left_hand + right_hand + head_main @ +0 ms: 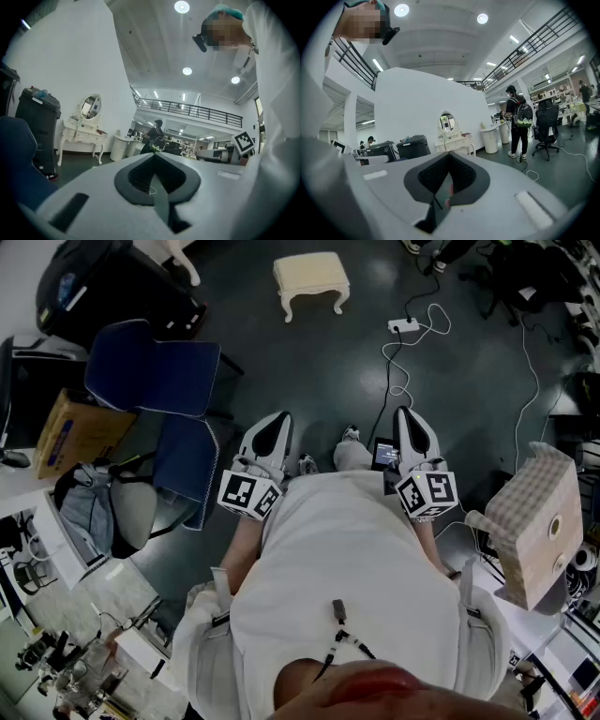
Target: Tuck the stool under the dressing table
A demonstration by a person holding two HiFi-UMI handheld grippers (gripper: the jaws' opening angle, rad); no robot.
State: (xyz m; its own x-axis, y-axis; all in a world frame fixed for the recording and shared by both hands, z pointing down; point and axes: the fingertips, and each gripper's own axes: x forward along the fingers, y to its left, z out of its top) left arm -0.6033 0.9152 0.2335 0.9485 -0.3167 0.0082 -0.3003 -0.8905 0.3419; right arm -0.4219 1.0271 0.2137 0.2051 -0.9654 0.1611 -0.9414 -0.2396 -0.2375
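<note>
The cream stool with curved legs stands on the dark floor far ahead of me. One white leg of the dressing table shows at the top left edge. The whole white dressing table with its oval mirror stands against the wall in the left gripper view, and the right gripper view shows the dressing table too. My left gripper and right gripper are held close to my body, well short of the stool. The left gripper and right gripper both have jaws shut with nothing between them.
Two blue chairs stand to my left, with a black bin behind and a cardboard box beside them. A white power strip and its cable lie on the floor right of the stool. A person with a backpack stands by an office chair.
</note>
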